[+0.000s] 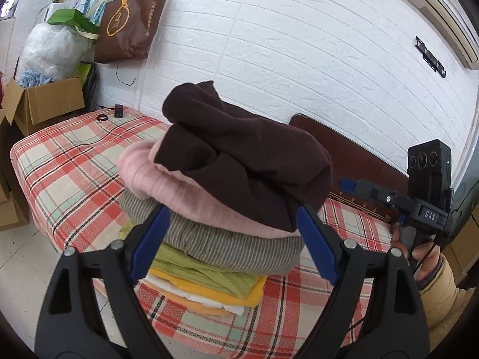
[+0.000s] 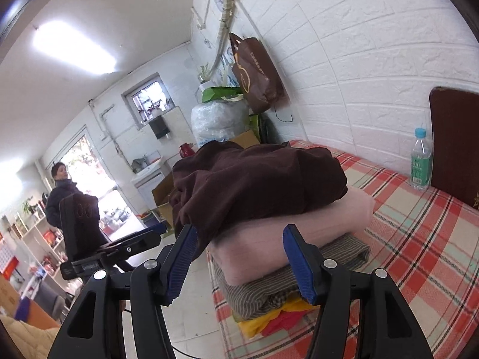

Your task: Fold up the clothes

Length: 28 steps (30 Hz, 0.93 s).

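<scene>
A stack of folded clothes (image 2: 287, 239) is seen on the near corner of a bed (image 2: 419, 239) covered with a red plaid sheet. A dark brown garment (image 2: 257, 185) lies loosely on top, over a pink one (image 2: 299, 239), a striped grey one (image 2: 299, 281) and yellow and red pieces (image 2: 278, 320) at the bottom. The right gripper (image 2: 239, 263) is held just before the stack, its blue fingers (image 2: 299, 266) parted and nothing pressed between them. The left gripper (image 2: 119, 248) is seen at the left. A water bottle (image 2: 421, 158) is stood by a dark headboard (image 2: 455, 146). A brown bag (image 2: 257, 74) is hung on the white wall. A person (image 2: 63, 197) is seen far back near a doorway.
</scene>
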Available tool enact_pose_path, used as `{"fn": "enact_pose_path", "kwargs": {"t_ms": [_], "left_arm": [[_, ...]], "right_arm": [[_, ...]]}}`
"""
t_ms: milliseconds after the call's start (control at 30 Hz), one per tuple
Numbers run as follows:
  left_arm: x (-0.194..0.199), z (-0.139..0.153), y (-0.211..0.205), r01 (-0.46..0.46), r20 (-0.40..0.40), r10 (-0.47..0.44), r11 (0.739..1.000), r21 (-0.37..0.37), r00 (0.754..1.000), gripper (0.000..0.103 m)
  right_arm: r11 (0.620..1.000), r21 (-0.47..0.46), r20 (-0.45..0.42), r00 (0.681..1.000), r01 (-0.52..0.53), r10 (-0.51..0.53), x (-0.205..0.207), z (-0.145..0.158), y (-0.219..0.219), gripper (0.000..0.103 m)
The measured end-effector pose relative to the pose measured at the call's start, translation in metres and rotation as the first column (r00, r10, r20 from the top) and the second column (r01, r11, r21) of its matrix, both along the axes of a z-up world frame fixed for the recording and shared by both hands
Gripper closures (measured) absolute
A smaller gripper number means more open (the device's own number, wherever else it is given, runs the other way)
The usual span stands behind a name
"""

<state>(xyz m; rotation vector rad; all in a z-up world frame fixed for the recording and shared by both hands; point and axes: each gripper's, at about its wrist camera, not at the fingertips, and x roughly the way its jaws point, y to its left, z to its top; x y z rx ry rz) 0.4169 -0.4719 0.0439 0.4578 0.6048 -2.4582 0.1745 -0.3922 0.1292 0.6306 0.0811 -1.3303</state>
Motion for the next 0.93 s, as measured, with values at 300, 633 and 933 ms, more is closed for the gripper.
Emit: {"fn": "enact_pose_path", "kwargs": {"t_ms": [300,633,933], "left_arm": [[-0.025,-0.009,0.058,0.033,0.063,-0.030,0.998,-0.048,0.998,0.000],[-0.020,0.001,0.085,0.043,-0.006,-0.044,0.991,-0.123,0.999,0.000],[-0.032,0.007,0.093,-0.033,0.076,0.044,0.988,-0.148,0.996,0.001]], "right_arm": [[0.997,-0.073,-0.231,0.972,0.017,-0.033,0.055,-0.005,0.034,0.016],[0.997,-0.063,-0.209,0.977,0.033,-0.045,0.052,-0.007,0.049,0.015],[0.996,-0.064,-0.178,0.982,0.060,-0.070,0.045,-0.006,0.051,0.015]]}}
